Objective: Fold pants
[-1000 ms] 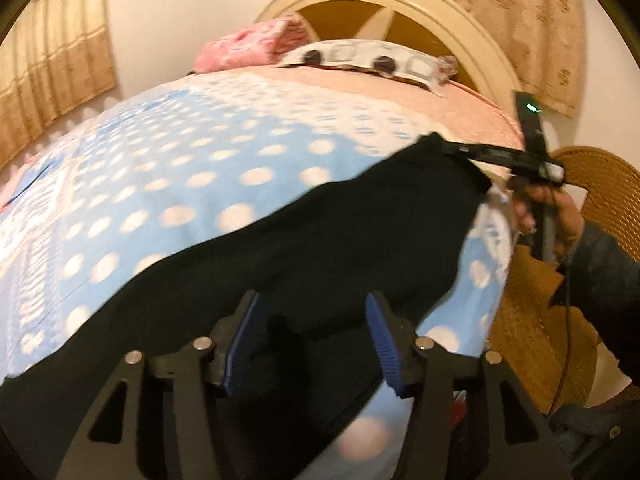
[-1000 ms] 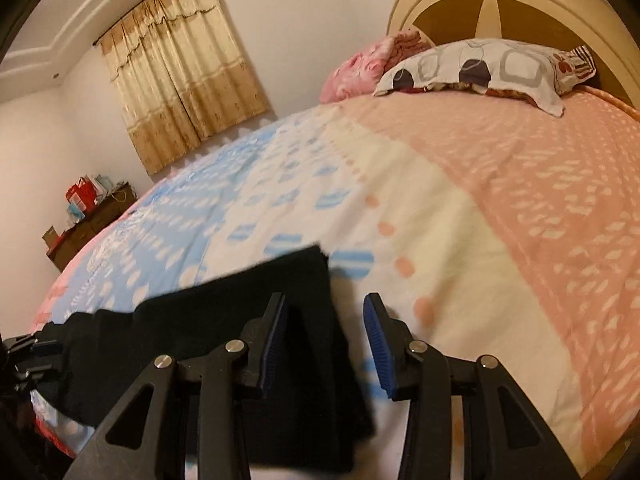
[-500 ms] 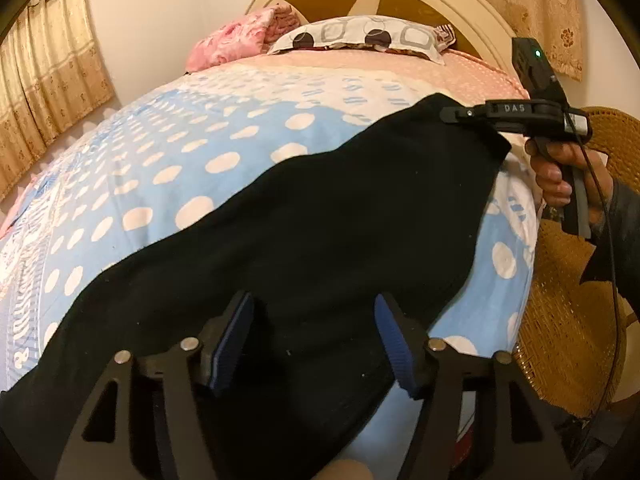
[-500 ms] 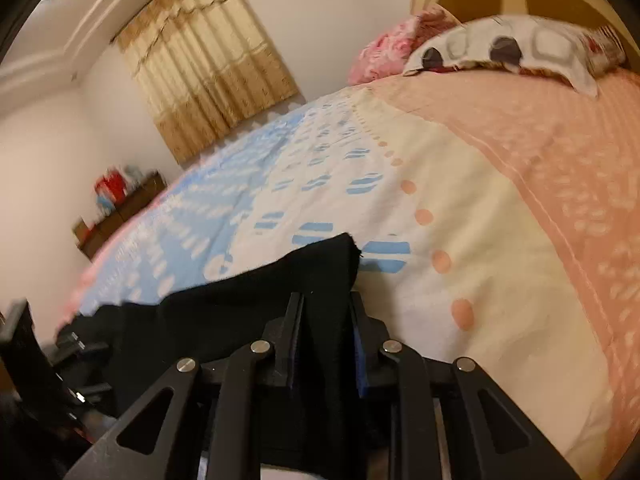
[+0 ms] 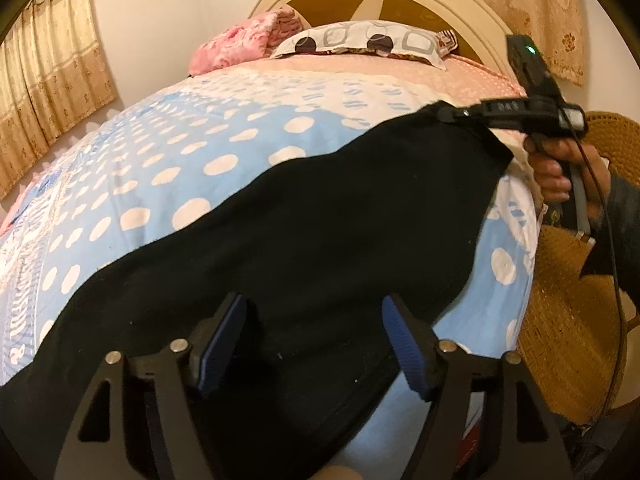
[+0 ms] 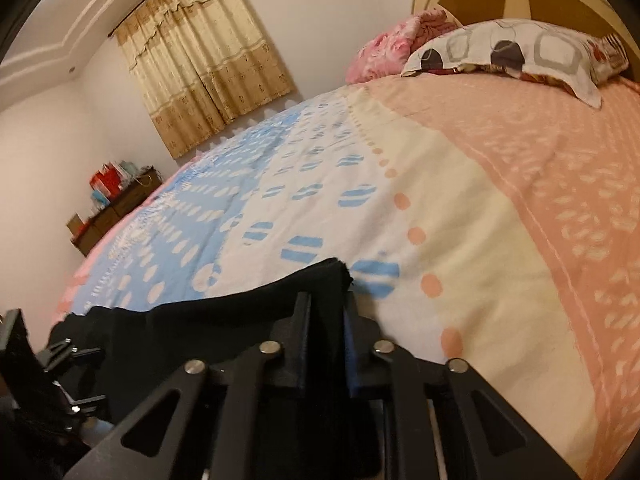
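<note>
Left wrist view: black pants (image 5: 320,232) lie spread along the bed's (image 5: 168,168) near edge. Right tongs (image 6: 326,320) are closing, pinching one corner to anchor it. Left tongs (image 5: 312,344) are opening, poised apart over the other end, gripping nothing, likely readying a matching pinch.

One pair of black pants (image 5: 320,240) is counted on one bed (image 5: 180,152). Two pillows are seen: one patterned pillow (image 5: 368,42), one pink pillow (image 5: 240,40). Two grippers are present: left gripper (image 5: 312,344), right gripper (image 6: 326,340). One wicker chair (image 5: 568,320) is counted.
</note>
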A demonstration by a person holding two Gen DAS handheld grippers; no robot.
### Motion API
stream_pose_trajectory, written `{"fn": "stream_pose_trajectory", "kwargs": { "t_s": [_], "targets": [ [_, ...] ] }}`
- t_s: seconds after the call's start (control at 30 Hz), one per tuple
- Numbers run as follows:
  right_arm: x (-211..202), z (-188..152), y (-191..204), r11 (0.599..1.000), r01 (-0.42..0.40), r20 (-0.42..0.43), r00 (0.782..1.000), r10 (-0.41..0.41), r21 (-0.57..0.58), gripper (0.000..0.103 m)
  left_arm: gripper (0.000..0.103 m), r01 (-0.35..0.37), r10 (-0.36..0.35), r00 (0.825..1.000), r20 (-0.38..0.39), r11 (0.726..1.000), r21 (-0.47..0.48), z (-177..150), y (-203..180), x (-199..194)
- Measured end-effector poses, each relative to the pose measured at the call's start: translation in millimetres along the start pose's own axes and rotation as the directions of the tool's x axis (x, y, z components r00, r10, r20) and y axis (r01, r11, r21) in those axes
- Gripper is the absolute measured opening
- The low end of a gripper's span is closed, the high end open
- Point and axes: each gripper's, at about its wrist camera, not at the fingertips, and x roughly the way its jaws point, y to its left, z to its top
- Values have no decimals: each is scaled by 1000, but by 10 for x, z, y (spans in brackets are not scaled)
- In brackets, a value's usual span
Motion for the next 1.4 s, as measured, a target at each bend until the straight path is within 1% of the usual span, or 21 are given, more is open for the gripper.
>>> {"fn": "stream_pose_trajectory", "kwargs": {
  "t_s": [0.13,0.23,0.4,0.47,0.6,0.63,0.7,0.73,0.83,0.93,1.0,1.07,1.1,1.17,1.2,1.23,1.27,1.3,1.33,1.37,1.4],
  "targets": [
    [-190,-63,145,1000,-3,30,1000,3,8,11,73,14,-14,1000,-2,1000,-15,12,33,-24],
    [-435,23,444,1000,-25,79,997,25,-6,11,73,20,-21,1000,-7,998,-53,21,102,-92],
    [-620,176,1083,997,-62,84,994,65,-43,10,73,-37,39,999,13,992,-117,-65,419,-405],
    [-627,202,1436,992,-102,78,991,107,-69,10,73,-71,74,997,17,986,-150,-150,597,-585],
    [-407,149,2228,975,-169,31,984,175,-141,10,73,-151,157,987,14,966,-211,-367,943,-942],
    [-354,122,2362,971,-181,19,982,186,-155,10,73,-169,177,984,15,959,-226,-422,1015,-1020],
    [-149,-2,2746,957,-208,-18,978,208,-201,10,73,-198,210,977,20,945,-262,-539,1168,-1179],
    [13,-89,2967,949,-232,-54,973,225,-216,10,73,-211,226,974,23,937,-280,-602,1237,-1254],
    [352,-311,3387,933,-288,-131,955,265,-217,10,74,-233,255,967,24,914,-333,-773,1415,-1380],
    [591,-481,3677,927,-311,-176,945,277,-209,10,74,-247,269,963,10,895,-371,-899,1552,-1390],
    [694,-566,3837,923,-311,-186,944,273,-224,10,74,-253,275,961,0,884,-393,-952,1634,-1369],
    [818,-675,3965,917,-328,-217,935,281,-226,10,74,-249,272,962,-5,874,-418,-971,1712,-1349],
    [885,-739,4016,911,-345,-240,926,291,-228,11,74,-248,271,963,-7,870,-426,-985,1740,-1344],
    [979,-845,4054,902,-373,-236,917,321,-220,14,74,-248,273,962,-6,866,-434,-1014,1747,-1363],
    [993,-862,4049,899,-376,-236,916,324,-225,17,74,-248,272,962,-8,865,-436,-1021,1750,-1364],
    [1017,-870,4031,895,-380,-247,913,324,-232,31,74,-241,264,965,-10,864,-442,-1024,1754,-1355],
    [1010,-857,3976,897,-383,-255,910,326,-221,41,74,-225,248,969,-8,865,-448,-1027,1754,-1350],
    [949,-826,3896,893,-403,-247,903,352,-200,54,74,-203,225,974,-5,866,-457,-1037,1747,-1340],
    [886,-810,3857,889,-414,-237,900,367,-195,60,74,-178,198,980,-5,867,-466,-1042,1733,-1331],
    [800,-781,3807,885,-418,-220,901,375,-205,61,74,-154,170,985,-9,866,-476,-1047,1718,-1294],
    [719,-760,3769,885,-404,-200,910,363,-231,61,74,-138,150,989,-14,865,-483,-1048,1704,-1262]
  ]
}}
